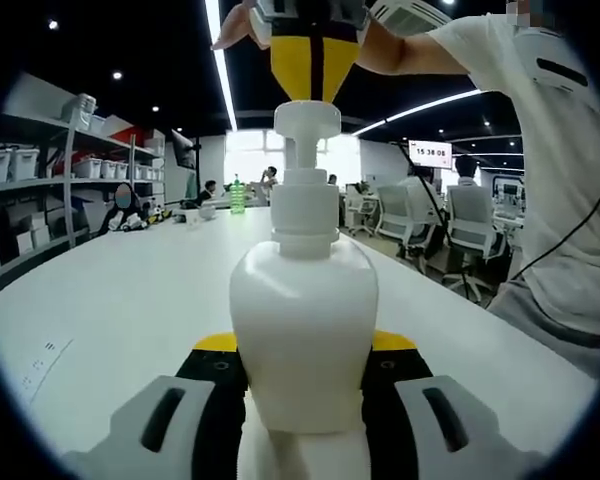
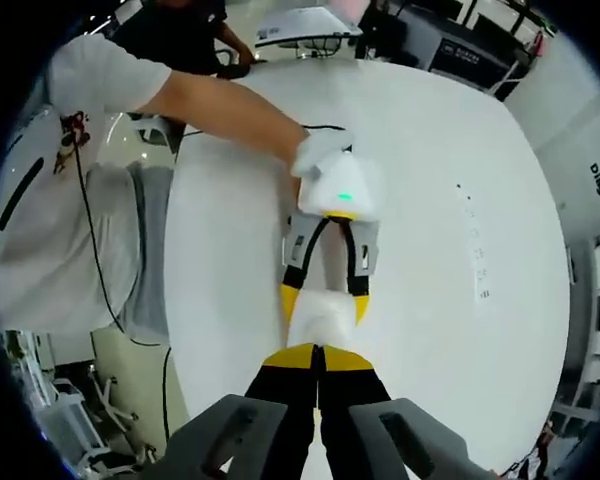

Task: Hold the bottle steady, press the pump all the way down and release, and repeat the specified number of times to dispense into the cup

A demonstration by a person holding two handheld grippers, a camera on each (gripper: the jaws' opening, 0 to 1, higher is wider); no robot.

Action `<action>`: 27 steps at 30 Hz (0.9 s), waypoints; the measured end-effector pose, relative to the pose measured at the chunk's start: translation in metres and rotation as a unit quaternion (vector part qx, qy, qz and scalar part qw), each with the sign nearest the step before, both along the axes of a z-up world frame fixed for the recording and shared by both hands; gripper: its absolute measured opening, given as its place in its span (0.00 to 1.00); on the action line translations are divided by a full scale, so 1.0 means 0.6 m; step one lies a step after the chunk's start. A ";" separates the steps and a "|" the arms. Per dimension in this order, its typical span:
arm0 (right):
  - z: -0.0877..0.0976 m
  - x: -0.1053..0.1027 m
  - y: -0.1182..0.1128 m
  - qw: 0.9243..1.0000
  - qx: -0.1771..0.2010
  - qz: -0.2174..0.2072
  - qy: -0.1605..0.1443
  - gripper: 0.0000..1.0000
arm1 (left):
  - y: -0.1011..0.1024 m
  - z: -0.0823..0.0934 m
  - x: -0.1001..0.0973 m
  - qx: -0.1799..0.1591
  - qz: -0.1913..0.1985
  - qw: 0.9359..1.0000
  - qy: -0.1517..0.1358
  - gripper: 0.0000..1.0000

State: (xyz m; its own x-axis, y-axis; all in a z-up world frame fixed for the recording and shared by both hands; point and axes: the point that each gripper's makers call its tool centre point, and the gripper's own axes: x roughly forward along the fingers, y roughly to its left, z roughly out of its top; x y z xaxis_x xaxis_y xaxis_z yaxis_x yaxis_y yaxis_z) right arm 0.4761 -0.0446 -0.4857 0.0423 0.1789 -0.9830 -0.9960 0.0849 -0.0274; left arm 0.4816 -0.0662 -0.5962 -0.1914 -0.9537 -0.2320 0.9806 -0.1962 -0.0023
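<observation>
Left gripper view: white plastic pump bottle upright on the long white table, clamped at its lower body between the yellow-tipped black jaws of the left gripper, one jaw pressed to each side. Round white pump head at the top of the bottle neck, met from above by the yellow tips of the right gripper, jaws closed together with only a thin dark seam between them, tips touching the pump top. Gripped from above by a bare hand; white T-shirt sleeve at the right. Shelving with grey bins along the left wall, office chairs near the far end of the table, a green bottle far back on the tabletop.

Right gripper view: looking down along the right gripper, jaws together, yellow tips over the bottle. Left gripper beyond, jaws astride the bottle, held by a gloved hand. Bare white table all round
</observation>
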 end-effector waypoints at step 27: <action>0.000 0.002 -0.006 1.000 -0.009 -0.021 -0.004 0.00 | -0.003 -0.006 0.000 0.005 -0.004 1.000 0.004 0.43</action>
